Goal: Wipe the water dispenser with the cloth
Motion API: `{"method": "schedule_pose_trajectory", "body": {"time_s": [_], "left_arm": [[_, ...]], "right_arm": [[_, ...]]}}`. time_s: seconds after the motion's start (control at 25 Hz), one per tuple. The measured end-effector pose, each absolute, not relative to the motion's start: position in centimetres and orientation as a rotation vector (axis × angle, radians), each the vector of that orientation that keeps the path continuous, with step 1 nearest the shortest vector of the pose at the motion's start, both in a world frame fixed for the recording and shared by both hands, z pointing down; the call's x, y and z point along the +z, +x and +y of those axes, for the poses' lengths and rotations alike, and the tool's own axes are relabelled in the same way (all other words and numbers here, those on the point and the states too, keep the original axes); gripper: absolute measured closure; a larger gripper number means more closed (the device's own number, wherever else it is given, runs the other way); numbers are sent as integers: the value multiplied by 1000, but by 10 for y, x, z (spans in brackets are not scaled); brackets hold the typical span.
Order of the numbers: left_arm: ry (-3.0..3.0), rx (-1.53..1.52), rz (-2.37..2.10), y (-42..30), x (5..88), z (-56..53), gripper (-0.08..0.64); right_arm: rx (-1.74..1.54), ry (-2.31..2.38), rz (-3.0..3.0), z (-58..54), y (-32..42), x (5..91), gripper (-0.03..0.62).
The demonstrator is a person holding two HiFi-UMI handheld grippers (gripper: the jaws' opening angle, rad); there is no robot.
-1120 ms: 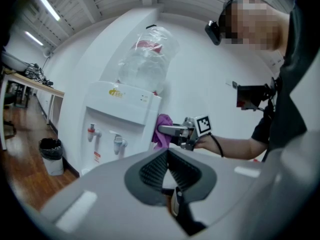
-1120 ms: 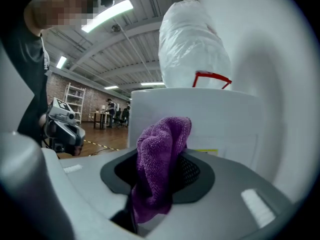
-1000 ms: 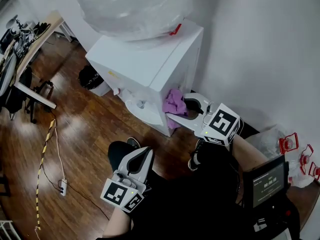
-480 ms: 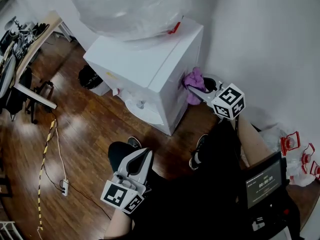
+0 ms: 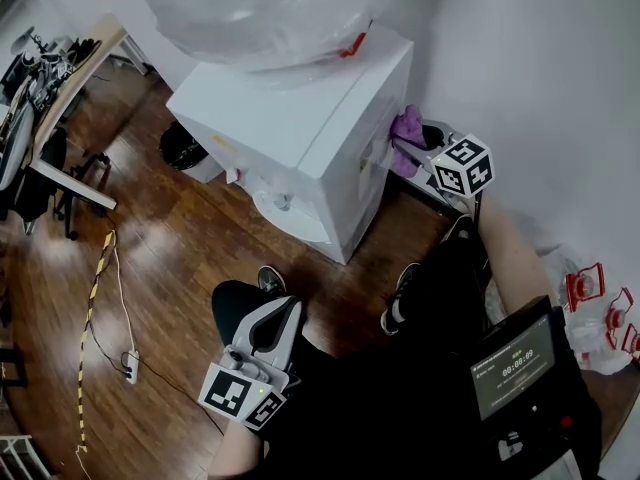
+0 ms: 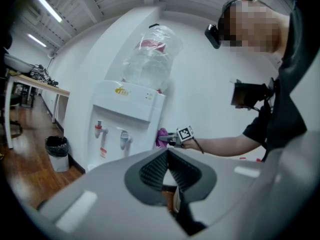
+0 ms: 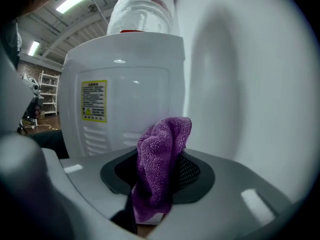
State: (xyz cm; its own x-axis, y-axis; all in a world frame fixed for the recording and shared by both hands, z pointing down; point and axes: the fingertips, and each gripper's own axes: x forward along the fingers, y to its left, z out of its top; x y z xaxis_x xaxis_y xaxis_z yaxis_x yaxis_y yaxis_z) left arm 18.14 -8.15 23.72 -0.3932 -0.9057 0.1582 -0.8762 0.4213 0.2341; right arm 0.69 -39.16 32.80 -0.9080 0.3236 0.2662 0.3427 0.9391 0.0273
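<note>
Yellow label point(image 7: 94, 101) on dispenser point(image 7: 142, 91) — print unreadable

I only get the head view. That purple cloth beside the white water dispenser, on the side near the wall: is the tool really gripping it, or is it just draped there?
Observer: Gripped. The right gripper view shows the purple cloth bunched upright and pinched between the right gripper's fingers.
Visitor: What does that side of the machine look like?
Observer: The water dispenser panel facing that gripper carries a yellow label above vent slots.
Visitor: And the other tool, lower in my picture?
Observer: The left gripper view shows the left gripper's fingers shut together with nothing between them.
</note>
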Motion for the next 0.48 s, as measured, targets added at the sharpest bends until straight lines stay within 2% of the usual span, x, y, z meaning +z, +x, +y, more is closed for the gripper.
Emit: {"method": "schedule_pose_trajectory", "body": {"time_s": [0.2,0.48], "left_arm": [[1565,-171,-2409,181,239,-88,537],[1590,-174,-2394,183,239,-94,537]], "right_arm": [[-186,-672,-2828,-320,38,326,439],[-130,-880,-2828,-225,88,322,439]]}}
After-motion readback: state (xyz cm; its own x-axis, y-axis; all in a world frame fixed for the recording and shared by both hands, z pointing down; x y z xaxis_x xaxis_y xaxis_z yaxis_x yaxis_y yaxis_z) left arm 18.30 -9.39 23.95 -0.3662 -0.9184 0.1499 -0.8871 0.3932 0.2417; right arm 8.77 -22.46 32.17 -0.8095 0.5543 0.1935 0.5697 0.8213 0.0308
